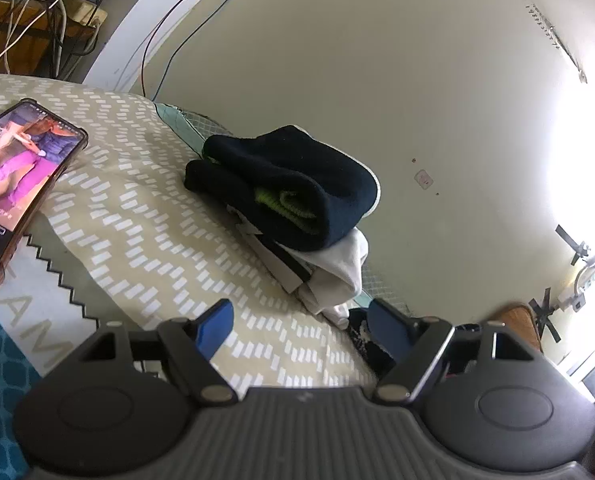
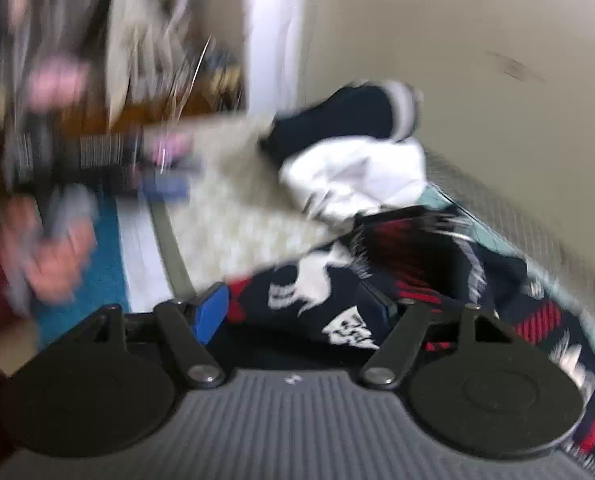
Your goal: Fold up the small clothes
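From our left wrist, the left gripper [image 1: 301, 326] hovers with jaws spread and empty, near the navy garment [image 1: 293, 184] stacked on a white garment [image 1: 339, 276], likely finished. From our right wrist, blurred, the right gripper [image 2: 297, 310] gapes over the patterned garment [image 2: 377, 280], gripping nothing

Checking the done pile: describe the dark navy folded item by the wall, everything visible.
The dark navy garment looks like thick, fleecy knit, folded into a rounded bundle. Bright green fabric shows inside its open end, facing the left wrist camera. It lies on top of a folded white garment, on the patterned cover near the wall. Neither gripper touches it. The right wrist view shows it only blurred.
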